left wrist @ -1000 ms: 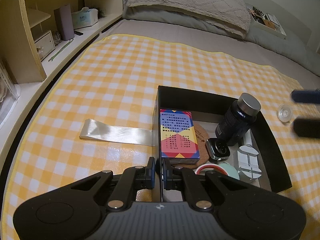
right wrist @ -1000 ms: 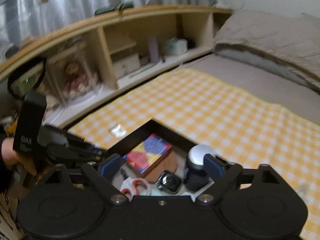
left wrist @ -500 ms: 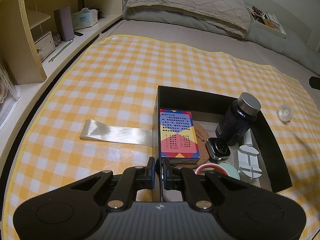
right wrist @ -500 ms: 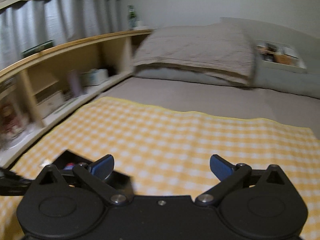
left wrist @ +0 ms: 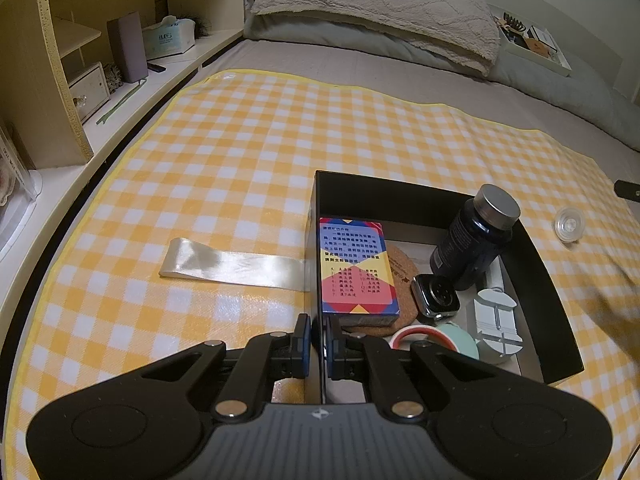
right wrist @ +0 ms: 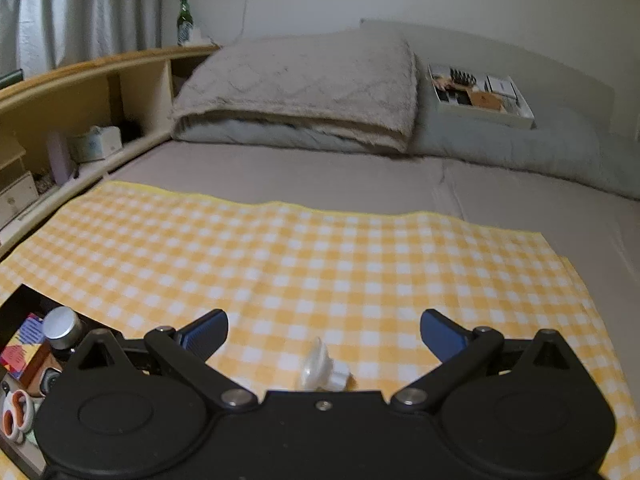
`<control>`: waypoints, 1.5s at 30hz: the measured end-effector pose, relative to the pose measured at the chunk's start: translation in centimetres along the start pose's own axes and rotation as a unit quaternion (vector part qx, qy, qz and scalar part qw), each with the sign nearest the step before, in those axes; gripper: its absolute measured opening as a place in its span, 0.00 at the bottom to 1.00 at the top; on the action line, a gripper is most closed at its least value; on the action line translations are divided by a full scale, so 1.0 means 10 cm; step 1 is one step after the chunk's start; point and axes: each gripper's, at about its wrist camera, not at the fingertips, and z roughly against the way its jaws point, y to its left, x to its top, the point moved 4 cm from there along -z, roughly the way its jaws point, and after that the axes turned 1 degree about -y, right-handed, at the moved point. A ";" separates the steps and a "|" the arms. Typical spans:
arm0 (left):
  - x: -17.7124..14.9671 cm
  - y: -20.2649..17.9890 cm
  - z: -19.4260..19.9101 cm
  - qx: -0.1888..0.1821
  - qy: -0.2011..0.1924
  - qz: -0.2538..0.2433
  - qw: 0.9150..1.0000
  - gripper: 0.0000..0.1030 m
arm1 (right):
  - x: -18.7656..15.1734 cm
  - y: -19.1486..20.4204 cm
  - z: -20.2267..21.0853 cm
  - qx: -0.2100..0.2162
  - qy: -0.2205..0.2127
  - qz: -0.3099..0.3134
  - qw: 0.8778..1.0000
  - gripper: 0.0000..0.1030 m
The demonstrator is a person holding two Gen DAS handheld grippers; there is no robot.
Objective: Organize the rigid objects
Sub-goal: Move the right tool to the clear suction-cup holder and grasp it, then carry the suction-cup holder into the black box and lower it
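A black box [left wrist: 534,256] sits on the yellow checked cloth. It holds a colourful card box [left wrist: 354,266], a dark bottle [left wrist: 474,240] with a silver cap, a cork coaster [left wrist: 404,268], a smartwatch [left wrist: 436,294], a pale plastic tool [left wrist: 496,320] and scissors [right wrist: 16,412]. My left gripper [left wrist: 317,338] is shut on the box's near left wall. A small clear plastic piece [left wrist: 568,224] lies on the cloth right of the box. My right gripper [right wrist: 324,330] is open, above and around this piece [right wrist: 322,370], not touching it.
A shiny ribbon strip [left wrist: 232,264] lies on the cloth left of the box. A wooden shelf unit [left wrist: 80,60] with small items runs along the left. A pillow [right wrist: 304,88] and a white tray [right wrist: 480,96] lie at the bed's head.
My right gripper has swung from over the box to the right, and now frames the clear plastic piece. My left gripper has stayed clamped on the box wall.
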 end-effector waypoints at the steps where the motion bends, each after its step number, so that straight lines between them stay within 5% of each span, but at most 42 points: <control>1: 0.00 0.00 0.00 0.000 0.000 0.000 1.000 0.07 | 0.00 -0.01 -0.03 -0.001 0.010 -0.001 1.000 1.00; 11: -0.01 0.01 0.01 -0.006 0.001 0.001 1.000 0.07 | 0.06 -0.03 -0.46 0.004 0.088 -0.073 0.993 0.39; 29: -0.02 0.03 0.01 -0.016 0.003 0.003 1.000 0.07 | -0.15 0.09 -0.85 -0.032 0.156 -0.021 0.987 0.24; 34: -0.02 0.03 0.01 -0.016 0.003 0.003 1.000 0.08 | -0.19 0.12 -0.86 -0.032 0.155 -0.014 0.987 0.24; 40: -0.02 0.03 0.01 -0.016 0.003 0.002 1.000 0.08 | -0.22 0.20 -0.88 -0.033 0.160 0.017 0.986 0.09; 45: -0.02 0.02 0.01 -0.014 0.005 0.003 1.000 0.07 | -0.04 0.31 -0.73 -0.019 0.124 0.016 0.992 0.08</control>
